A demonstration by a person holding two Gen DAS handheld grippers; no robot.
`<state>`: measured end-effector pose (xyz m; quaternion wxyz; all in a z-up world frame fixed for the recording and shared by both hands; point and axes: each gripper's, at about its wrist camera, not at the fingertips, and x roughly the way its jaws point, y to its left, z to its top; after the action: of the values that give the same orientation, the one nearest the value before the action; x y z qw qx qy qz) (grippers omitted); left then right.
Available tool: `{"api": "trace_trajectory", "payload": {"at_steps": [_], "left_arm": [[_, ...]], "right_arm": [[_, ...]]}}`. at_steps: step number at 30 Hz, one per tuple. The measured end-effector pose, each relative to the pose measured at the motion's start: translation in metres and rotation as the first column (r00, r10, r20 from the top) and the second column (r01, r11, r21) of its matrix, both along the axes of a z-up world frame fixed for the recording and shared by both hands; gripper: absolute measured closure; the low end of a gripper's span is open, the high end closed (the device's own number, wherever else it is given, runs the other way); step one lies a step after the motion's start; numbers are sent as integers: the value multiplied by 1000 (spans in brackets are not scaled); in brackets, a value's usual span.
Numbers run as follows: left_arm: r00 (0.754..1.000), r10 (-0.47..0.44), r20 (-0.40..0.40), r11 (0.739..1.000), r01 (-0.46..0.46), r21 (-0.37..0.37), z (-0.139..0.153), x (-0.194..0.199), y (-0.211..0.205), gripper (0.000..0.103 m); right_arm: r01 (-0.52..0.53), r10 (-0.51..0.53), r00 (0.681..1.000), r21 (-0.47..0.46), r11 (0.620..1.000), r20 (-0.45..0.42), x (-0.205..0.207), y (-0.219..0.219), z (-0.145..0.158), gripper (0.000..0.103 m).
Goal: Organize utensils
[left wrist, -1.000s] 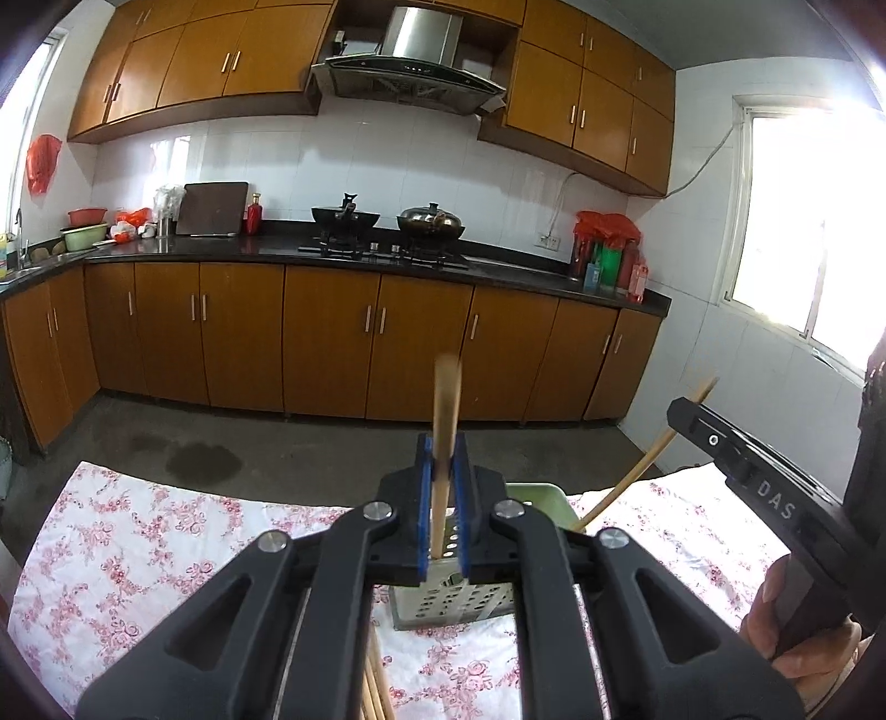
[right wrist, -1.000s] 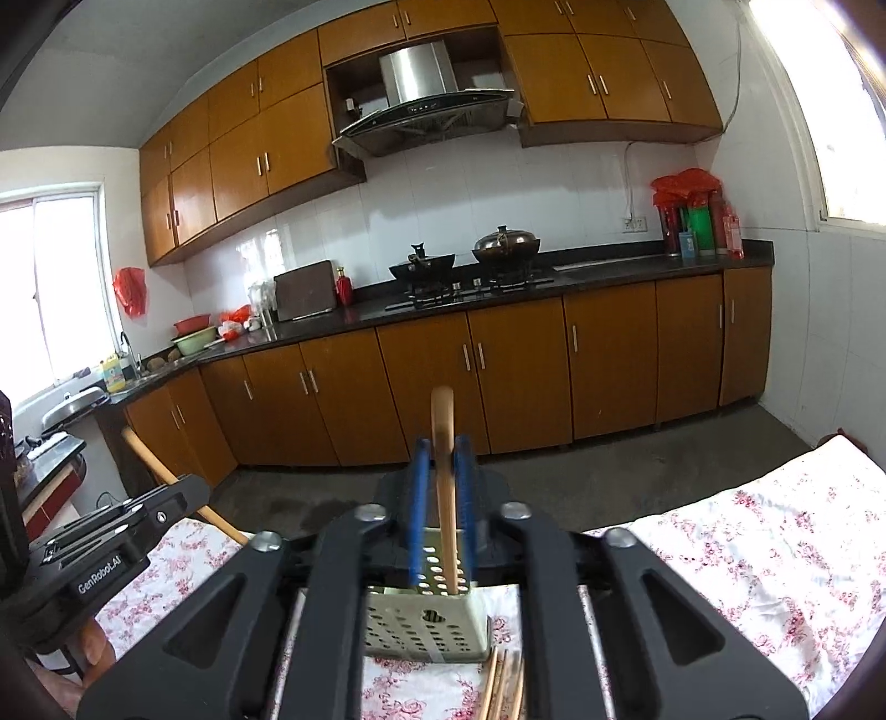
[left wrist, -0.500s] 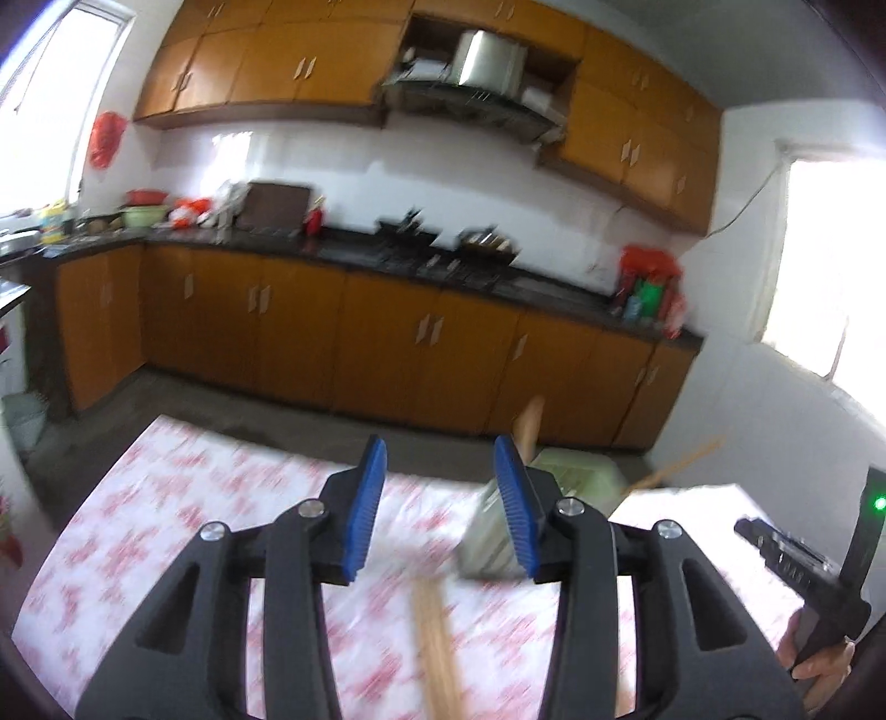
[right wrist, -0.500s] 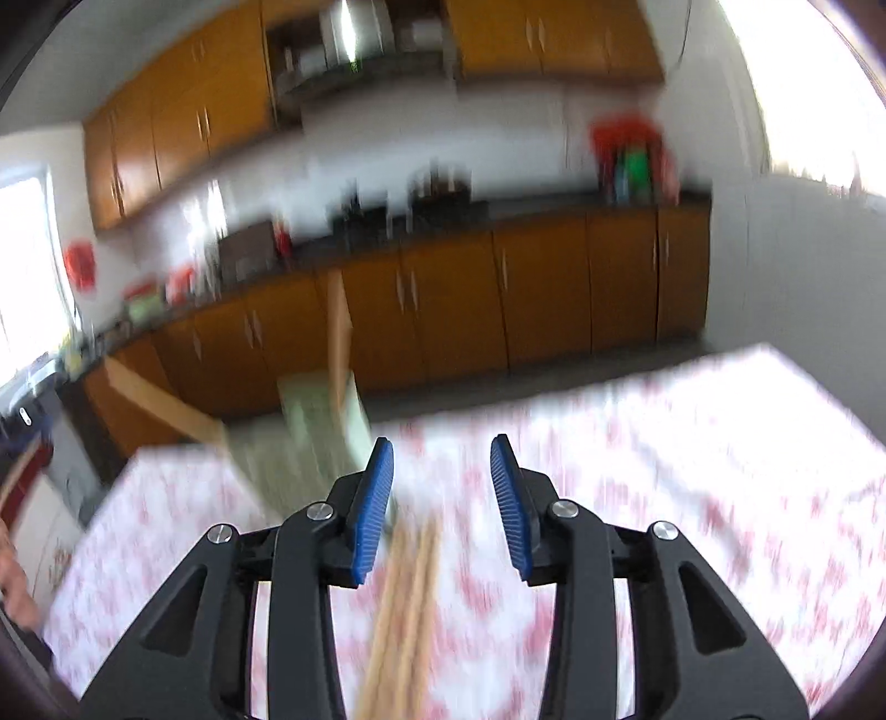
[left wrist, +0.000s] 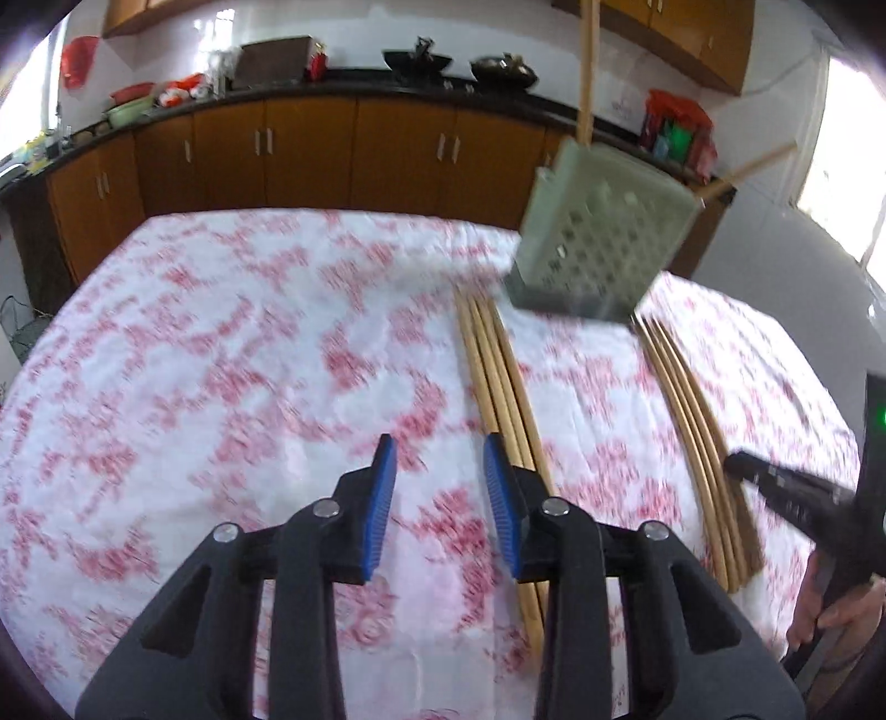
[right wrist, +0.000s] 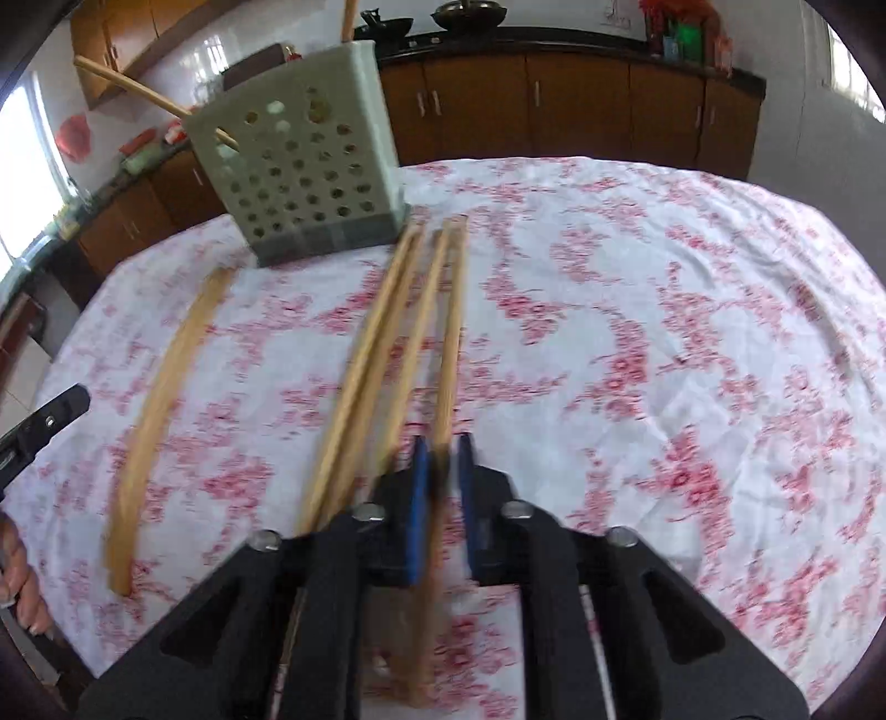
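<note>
My left wrist view tilts down over the floral tablecloth (left wrist: 221, 343), close in; my right wrist view angles likewise, and both share the perforated holder (left wrist: 603, 243) and kitchen cabinets (right wrist: 581, 94)

No readable text, labels, brands or numbers anywhere; motion blur throughout. Faint reddish marks on white wall tile (left wrist: 623, 105) at 1 o'clock, illegible. Colourful packages on dark countertop (right wrist: 684, 33) at 1 o'clock, print too small to read.
</note>
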<state>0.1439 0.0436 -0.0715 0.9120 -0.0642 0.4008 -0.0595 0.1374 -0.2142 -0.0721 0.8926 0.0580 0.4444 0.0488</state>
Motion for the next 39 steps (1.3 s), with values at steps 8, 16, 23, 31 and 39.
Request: {"api": "trace_trajectory", "payload": {"at_steps": [8, 16, 23, 31, 39], "left_arm": [[995, -81, -49, 996, 82, 20, -17, 0, -28, 82], [993, -87, -83, 991, 94, 90, -27, 1, -37, 84], [995, -70, -77, 990, 79, 116, -27, 8, -38, 93], [993, 83, -83, 991, -73, 115, -26, 30, 17, 95], [989, 123, -78, 989, -115, 96, -25, 35, 36, 94]], "right_arm": [[67, -67, 998, 4, 998, 2, 1, -19, -6, 95], [63, -63, 998, -9, 998, 9, -2, -20, -6, 95], [25, -24, 1000, -25, 999, 19, -4, -10, -7, 94], [127, -126, 992, -38, 991, 29, 17, -39, -8, 95], [145, -142, 989, -62, 988, 43, 19, -43, -10, 94]]}}
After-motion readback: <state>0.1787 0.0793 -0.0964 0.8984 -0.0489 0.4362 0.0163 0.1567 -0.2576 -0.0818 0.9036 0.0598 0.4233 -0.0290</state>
